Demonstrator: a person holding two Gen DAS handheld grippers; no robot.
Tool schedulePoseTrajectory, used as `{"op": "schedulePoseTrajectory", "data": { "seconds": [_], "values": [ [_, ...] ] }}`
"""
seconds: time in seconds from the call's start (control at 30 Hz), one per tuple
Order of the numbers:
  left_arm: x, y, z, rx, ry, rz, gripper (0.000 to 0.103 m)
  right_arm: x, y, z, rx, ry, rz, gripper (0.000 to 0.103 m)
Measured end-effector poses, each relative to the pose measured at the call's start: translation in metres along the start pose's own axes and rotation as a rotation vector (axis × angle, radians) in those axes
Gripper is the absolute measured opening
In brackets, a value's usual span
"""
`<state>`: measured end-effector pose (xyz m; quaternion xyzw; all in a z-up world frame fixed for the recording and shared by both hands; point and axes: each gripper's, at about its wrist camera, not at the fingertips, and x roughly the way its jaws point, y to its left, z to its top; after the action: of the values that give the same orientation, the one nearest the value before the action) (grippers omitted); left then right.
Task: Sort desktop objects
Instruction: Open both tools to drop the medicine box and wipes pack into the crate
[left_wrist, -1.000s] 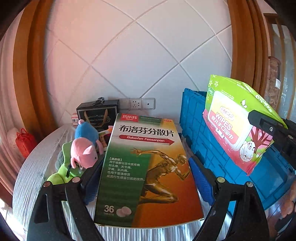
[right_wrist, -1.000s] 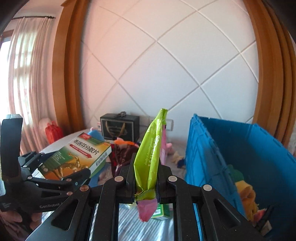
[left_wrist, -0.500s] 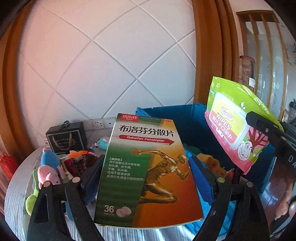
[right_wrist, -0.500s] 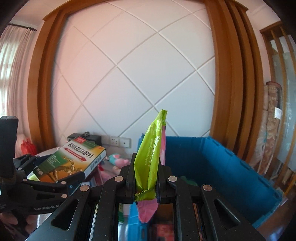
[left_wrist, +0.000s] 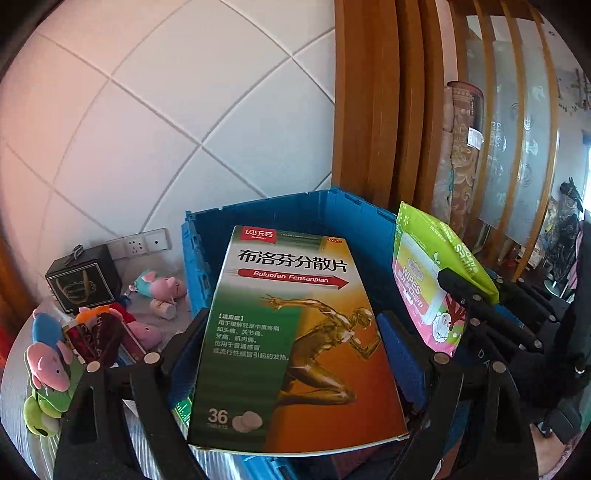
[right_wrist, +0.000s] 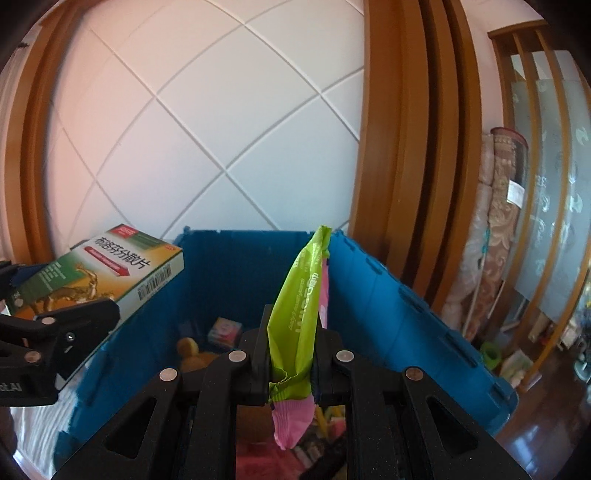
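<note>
My left gripper (left_wrist: 291, 347) is shut on a green and orange medicine box (left_wrist: 295, 339), held flat above the near left rim of the blue crate (left_wrist: 258, 218). The box also shows in the right wrist view (right_wrist: 99, 273). My right gripper (right_wrist: 291, 365) is shut on a green and pink wipes pack (right_wrist: 299, 310), held on edge over the blue crate (right_wrist: 388, 302). The pack also shows in the left wrist view (left_wrist: 428, 280), to the right of the box.
Plush toys (left_wrist: 48, 365), a black gift box (left_wrist: 83, 284) and small packets lie on the round table left of the crate. Toys and small packs (right_wrist: 225, 330) lie inside the crate. A wooden frame and rolled rugs (right_wrist: 498, 240) stand to the right.
Both grippers have swung right with their loads, from over the table to over the blue crate. The crate's inside now shows below the wipes pack.
</note>
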<state>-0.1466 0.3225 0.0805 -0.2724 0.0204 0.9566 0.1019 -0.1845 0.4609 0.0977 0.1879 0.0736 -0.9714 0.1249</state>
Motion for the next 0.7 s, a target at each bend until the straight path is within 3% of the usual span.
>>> {"op": "schedulePoseTrajectory", "data": {
  "seconds": [0.13, 0.4, 0.53, 0.7],
  "values": [
    [0.024, -0.027, 0.006, 0.033, 0.076, 0.021, 0.088, 0.019, -0.033, -0.012, 0.018, 0.058, -0.018, 0.015],
    [0.084, -0.063, -0.007, 0.024, 0.338, -0.059, 0.089, 0.049, -0.072, -0.033, 0.036, 0.177, -0.041, 0.015],
    [0.098, -0.071, -0.017, 0.033, 0.403, -0.069, 0.089, 0.066, -0.081, -0.044, 0.021, 0.261, -0.060, 0.015],
    [0.096, -0.083, -0.021, 0.072, 0.414, -0.105, 0.088, 0.074, -0.090, -0.054, 0.037, 0.288, -0.051, 0.016]
  ]
}}
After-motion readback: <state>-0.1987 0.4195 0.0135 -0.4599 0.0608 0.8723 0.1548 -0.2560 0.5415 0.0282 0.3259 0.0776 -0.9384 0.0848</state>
